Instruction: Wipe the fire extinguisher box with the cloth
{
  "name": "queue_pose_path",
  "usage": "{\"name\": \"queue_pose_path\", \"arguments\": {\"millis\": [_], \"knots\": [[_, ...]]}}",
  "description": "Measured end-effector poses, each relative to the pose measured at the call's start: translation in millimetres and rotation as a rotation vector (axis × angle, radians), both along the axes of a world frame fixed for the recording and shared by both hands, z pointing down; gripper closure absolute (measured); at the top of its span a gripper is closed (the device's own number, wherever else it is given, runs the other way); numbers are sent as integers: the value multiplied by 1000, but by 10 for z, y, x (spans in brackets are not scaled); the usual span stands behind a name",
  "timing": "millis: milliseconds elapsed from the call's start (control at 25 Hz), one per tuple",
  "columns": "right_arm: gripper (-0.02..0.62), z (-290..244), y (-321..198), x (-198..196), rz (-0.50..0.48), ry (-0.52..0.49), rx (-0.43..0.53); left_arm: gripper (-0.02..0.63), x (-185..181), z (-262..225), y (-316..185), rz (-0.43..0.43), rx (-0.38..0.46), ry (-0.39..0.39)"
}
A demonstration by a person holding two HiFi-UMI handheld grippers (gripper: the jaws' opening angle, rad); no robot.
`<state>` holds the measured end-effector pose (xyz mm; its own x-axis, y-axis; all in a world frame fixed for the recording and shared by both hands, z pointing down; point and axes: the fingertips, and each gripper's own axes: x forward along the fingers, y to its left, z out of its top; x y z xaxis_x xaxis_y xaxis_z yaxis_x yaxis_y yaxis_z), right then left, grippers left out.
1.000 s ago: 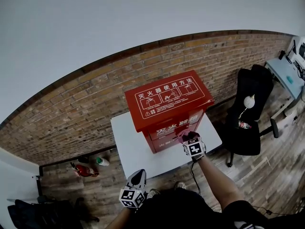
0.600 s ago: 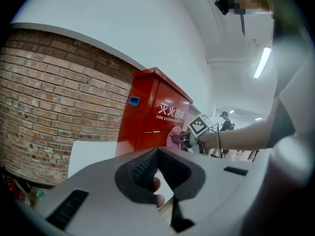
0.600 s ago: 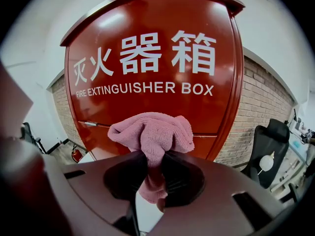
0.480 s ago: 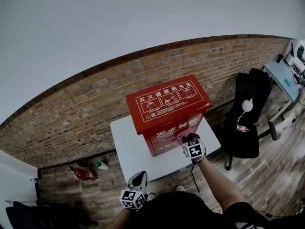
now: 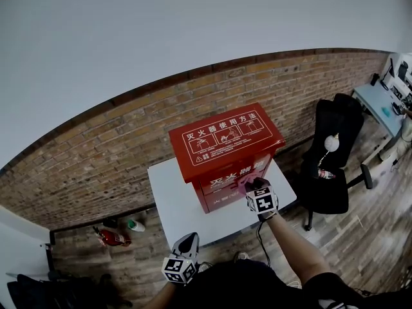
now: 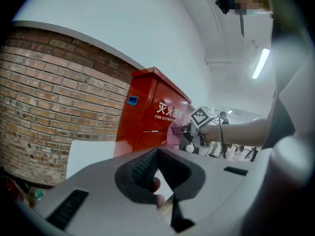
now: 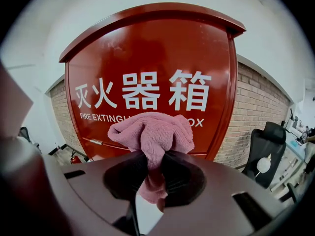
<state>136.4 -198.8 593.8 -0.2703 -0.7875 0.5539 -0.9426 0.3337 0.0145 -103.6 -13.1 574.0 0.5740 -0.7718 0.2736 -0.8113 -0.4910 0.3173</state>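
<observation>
A red fire extinguisher box [image 5: 225, 147] with white lettering stands on a white table [image 5: 177, 205] against the brick wall. My right gripper [image 5: 252, 187] is shut on a bunched pink cloth [image 7: 151, 134], which is held at the box's front face [image 7: 147, 82] below the lettering. The left gripper view shows the same cloth [image 6: 173, 134] against the box [image 6: 147, 109]. My left gripper [image 5: 187, 242] hangs low, off the table's near edge and apart from the box; its jaws [image 6: 156, 173] are shut with nothing between them.
A black office chair [image 5: 335, 166] stands to the right of the table with a bottle on its seat. A small red extinguisher [image 5: 111, 237] and a green-capped bottle [image 5: 135, 224] lie on the wooden floor at the left. A desk [image 5: 386, 102] sits far right.
The head view has shifted slightly. My right gripper with the cloth stays at the box's front, and my left gripper has barely moved.
</observation>
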Motion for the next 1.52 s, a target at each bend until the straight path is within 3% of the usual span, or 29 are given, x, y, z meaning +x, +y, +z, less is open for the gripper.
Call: {"name": "queue_pose_path", "arguments": {"millis": [1520], "knots": [[503,-1379,64,-117,-40,-8,133,589,-123,114,82,-24,-36,36]]}}
